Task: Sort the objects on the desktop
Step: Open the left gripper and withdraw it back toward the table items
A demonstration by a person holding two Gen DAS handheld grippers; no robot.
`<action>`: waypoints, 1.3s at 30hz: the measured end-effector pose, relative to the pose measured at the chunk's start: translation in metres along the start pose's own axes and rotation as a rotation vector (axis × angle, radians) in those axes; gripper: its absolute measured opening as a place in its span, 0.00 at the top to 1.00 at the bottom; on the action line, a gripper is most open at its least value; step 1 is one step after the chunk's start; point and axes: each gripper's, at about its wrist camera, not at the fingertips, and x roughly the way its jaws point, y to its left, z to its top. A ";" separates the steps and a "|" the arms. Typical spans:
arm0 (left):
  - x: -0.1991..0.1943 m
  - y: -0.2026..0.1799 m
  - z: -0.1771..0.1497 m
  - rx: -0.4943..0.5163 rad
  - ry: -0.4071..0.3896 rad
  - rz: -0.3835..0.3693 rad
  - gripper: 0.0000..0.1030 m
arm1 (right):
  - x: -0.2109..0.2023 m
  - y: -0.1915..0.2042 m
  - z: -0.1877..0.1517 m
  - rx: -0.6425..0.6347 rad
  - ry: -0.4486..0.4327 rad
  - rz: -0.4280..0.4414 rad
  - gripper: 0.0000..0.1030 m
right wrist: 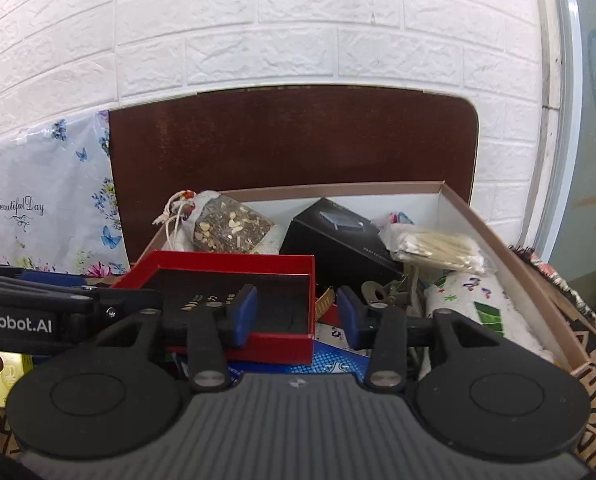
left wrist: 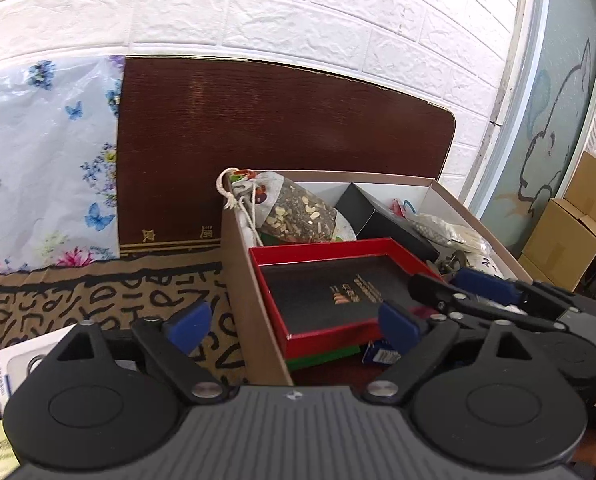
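Left wrist view: the left gripper has its fingers spread wide with nothing between the pads; they straddle the left wall of the cardboard box. The box stands on the patterned table cover in front of a dark brown board that leans on the white brick wall. Inside the box, a red tray holding a black book lies on top of other items at the near left. Behind it rest a drawstring herb pouch and a black carton. A white packet lies on the table at the left edge.

Right wrist view: the right gripper is released, its fingers standing apart; the left pad overlaps the near right corner of the red tray without clamping it. A bag of cotton swabs and a white printed towel roll occupy the right side of the box. The left gripper's body enters from the left edge.
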 end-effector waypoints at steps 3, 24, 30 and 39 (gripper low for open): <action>-0.012 0.000 -0.004 0.017 -0.006 0.030 0.05 | -0.012 0.004 0.001 -0.006 -0.024 -0.012 0.36; -0.083 0.030 -0.057 -0.082 0.032 0.131 0.03 | -0.096 0.050 -0.031 -0.129 -0.069 -0.068 0.05; -0.096 0.044 -0.074 -0.102 0.047 0.167 0.03 | -0.107 0.070 -0.044 -0.140 -0.053 0.002 0.04; -0.123 0.112 -0.115 -0.216 0.058 0.241 0.03 | -0.107 0.109 -0.066 -0.235 -0.007 0.190 0.04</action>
